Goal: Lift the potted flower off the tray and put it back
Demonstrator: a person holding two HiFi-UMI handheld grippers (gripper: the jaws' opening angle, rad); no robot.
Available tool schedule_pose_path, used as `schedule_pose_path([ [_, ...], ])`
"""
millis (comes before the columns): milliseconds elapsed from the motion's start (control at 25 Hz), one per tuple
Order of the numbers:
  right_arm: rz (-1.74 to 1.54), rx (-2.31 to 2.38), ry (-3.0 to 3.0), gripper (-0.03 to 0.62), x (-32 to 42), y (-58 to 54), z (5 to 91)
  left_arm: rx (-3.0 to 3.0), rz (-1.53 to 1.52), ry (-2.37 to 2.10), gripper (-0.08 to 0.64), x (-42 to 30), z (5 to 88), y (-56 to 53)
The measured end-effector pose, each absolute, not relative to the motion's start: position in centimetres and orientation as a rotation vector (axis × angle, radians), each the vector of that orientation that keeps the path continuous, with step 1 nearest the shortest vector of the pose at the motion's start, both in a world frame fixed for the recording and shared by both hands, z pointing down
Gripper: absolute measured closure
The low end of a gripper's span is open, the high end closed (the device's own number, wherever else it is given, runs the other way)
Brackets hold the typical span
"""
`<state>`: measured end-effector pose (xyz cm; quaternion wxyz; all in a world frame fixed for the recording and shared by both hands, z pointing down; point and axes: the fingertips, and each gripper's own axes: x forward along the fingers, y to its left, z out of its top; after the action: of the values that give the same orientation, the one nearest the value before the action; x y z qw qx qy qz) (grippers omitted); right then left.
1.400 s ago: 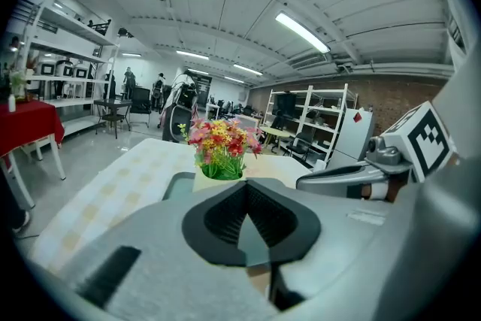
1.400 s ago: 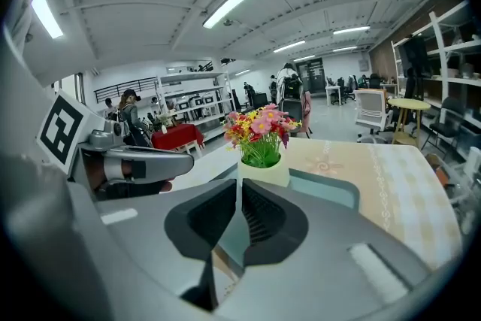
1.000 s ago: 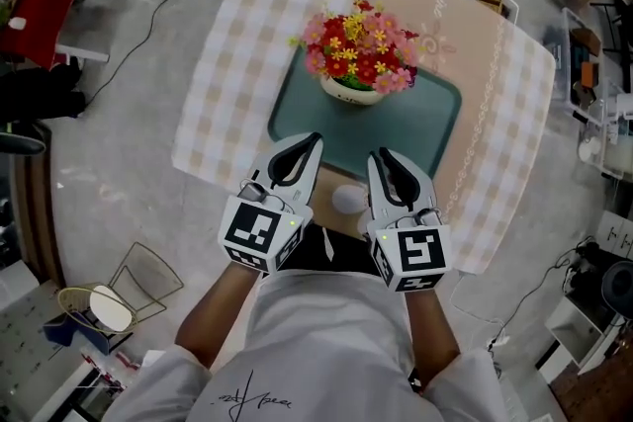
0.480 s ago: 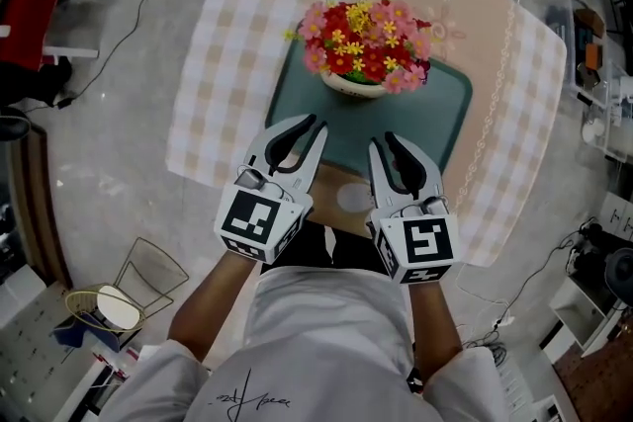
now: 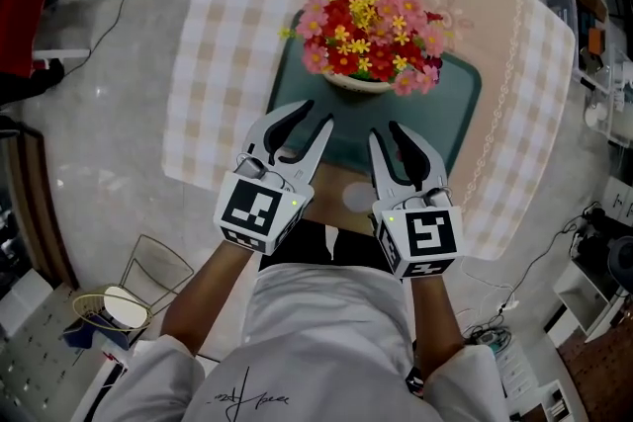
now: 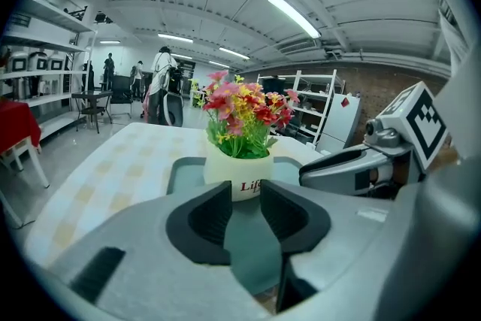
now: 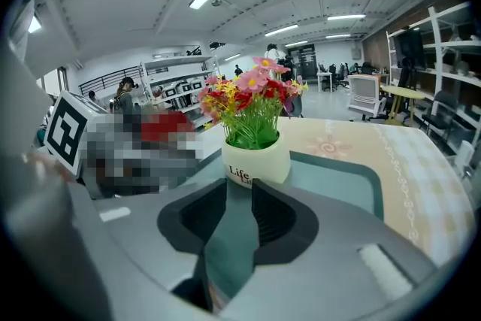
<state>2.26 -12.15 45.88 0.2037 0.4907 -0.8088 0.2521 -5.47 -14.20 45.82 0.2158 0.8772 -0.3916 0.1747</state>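
potted flower (image 5: 366, 40), red-pink-yellow in cream pot, sits on tray (image 5: 450, 112); left gripper (image 5: 315, 114), right gripper (image 5: 386, 130) jaws just parted, empty.

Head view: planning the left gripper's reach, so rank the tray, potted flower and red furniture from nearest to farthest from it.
From the left gripper, whose jaws have just been opening with nothing between them:
1. Tray, at its tips.
2. Potted flower, on the tray, ahead.
3. Red furniture, on the floor, far left.

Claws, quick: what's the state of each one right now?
Left claw: open, just been opening, nothing between its jaws.
Right claw: open, just been opening, nothing between its jaws.
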Motion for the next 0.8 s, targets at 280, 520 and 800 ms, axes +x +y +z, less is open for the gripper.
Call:
schedule_pose_path([
  [280,0.716,1.382,-2.234,0.462,2.2,-13.0,46.8,2.434,0.498,-1.064,0.414,-5.4,46.4,-15.1],
  [520,0.706,1.393,-2.213,0.436,2.1,-12.9,47.7,2.461,0.539,-1.046,0.374,-5.6,47.2,-15.4],
  [800,0.709,1.408,-2.191,0.402,2.3,-14.4,48.5,2.462,0.524,-1.012,0.356,-5.5,47.6,-17.1],
])
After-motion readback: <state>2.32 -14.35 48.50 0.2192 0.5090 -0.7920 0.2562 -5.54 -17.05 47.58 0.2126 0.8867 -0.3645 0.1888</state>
